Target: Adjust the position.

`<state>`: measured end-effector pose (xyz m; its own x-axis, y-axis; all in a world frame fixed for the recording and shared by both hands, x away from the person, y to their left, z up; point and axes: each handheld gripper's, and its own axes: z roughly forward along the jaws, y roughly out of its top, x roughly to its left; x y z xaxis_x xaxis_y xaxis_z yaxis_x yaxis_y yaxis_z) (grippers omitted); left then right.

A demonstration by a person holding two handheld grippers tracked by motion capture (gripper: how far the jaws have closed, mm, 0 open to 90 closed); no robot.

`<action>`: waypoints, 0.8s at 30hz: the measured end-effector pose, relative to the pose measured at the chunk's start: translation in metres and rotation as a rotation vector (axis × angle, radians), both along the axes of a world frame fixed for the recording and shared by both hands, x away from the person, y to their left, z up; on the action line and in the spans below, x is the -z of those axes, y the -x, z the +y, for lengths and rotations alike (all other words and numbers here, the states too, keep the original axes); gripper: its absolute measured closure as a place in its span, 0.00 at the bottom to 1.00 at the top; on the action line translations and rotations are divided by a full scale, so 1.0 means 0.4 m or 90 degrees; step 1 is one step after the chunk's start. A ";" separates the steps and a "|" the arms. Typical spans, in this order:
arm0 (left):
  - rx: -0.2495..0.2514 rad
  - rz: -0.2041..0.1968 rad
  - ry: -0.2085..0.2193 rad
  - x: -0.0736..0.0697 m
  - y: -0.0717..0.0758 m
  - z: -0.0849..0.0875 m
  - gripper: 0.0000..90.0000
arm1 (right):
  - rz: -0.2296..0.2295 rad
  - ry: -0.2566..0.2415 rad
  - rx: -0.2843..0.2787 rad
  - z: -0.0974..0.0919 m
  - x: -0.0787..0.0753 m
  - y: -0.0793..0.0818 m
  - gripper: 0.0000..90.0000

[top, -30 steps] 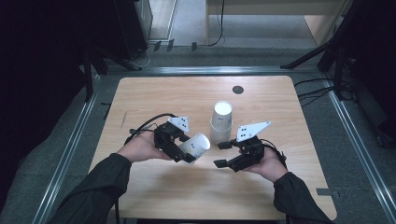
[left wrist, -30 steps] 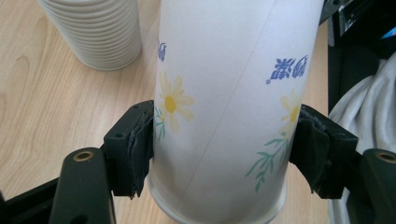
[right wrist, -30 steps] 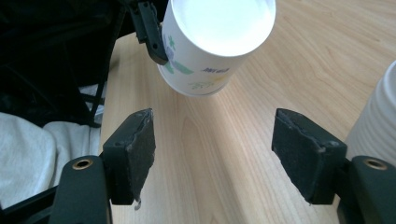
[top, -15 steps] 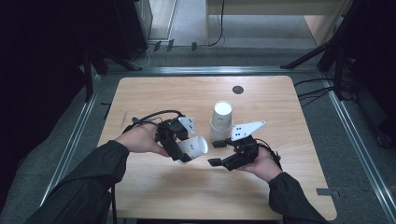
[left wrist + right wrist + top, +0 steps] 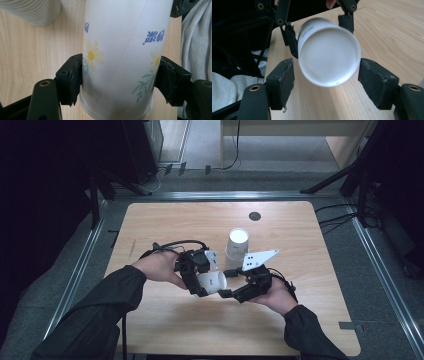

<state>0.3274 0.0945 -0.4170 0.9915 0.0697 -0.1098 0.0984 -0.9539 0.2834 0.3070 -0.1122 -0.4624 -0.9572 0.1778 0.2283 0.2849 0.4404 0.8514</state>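
1. The left gripper [image 5: 209, 284] had its jaws clamped on a white paper cup [image 5: 212, 282] printed with daisies. In the left gripper view both pads pressed the cup's [image 5: 120, 57] sides near the rim. The cup was lying sideways above the table [image 5: 165, 220], its closed base pointing toward 3 o'clock.
2. The right gripper [image 5: 227, 282] sat at the cup's 3 o'clock. Its jaws had just been opening wider, and in the right gripper view the cup's base [image 5: 329, 58] floated between the pads with gaps on both sides, so no grip from that one yet.
3. The stack of cups [image 5: 237, 247] stood upside down at roughly 1 o'clock from the held cup, near but apart.
4. Progress-wise, my guess: one cup was off the stack and in hand. The handover was only half done. The right still had to close on the base, the left had to let go, then the cup needed setting down somewhere.
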 end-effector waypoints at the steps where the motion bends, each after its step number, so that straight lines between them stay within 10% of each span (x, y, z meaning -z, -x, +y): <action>1: 0.002 0.002 0.000 0.003 0.000 -0.001 0.32 | -0.002 -0.002 -0.002 0.003 0.000 -0.002 0.33; 24: 0.020 0.010 0.013 0.014 0.009 -0.023 0.31 | -0.002 0.024 -0.028 0.029 0.006 0.001 0.39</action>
